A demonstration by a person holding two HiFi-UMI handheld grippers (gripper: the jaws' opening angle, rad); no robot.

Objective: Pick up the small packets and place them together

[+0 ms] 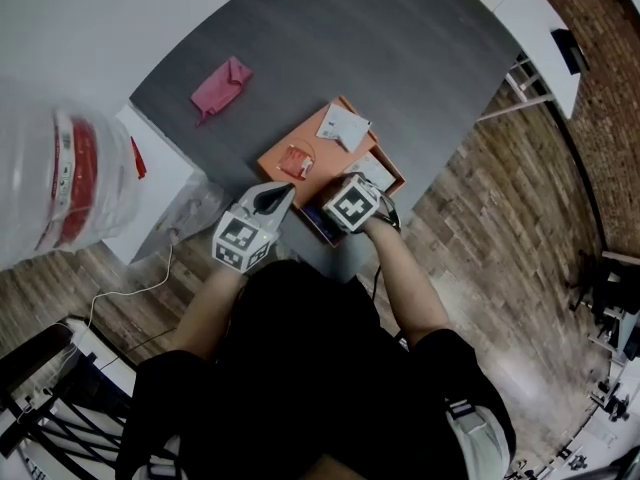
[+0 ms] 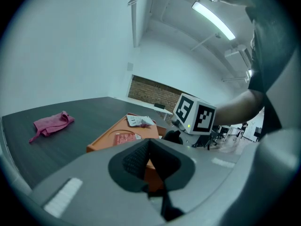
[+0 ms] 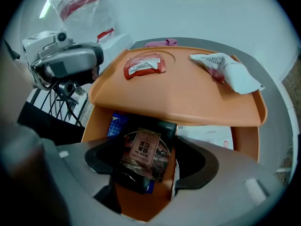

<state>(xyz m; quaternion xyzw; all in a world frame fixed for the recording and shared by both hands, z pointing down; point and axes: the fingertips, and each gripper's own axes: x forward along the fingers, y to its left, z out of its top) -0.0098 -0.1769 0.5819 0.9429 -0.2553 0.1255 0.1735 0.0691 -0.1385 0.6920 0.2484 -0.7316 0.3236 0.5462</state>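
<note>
A dark tea packet (image 3: 145,154) lies in the open orange box (image 3: 244,140), between the jaws of my right gripper (image 3: 149,160). Those jaws stand wide and their pads do not touch the packet. Over the box's far part sits an orange tray (image 3: 188,98). It carries a red packet (image 3: 144,66) and a crumpled white packet (image 3: 225,69). The head view shows the same red packet (image 1: 296,160) and white packet (image 1: 343,126). My left gripper (image 1: 283,190) hovers at the tray's near left corner. Its jaws are shut with nothing in them (image 2: 149,145).
A pink cloth (image 1: 221,86) lies on the dark table (image 1: 400,38) beyond the box. White paper (image 3: 207,136) and a blue item (image 3: 116,124) lie inside the box. At the left stand a white cabinet (image 1: 160,183) and a clear bag with red print (image 1: 70,183).
</note>
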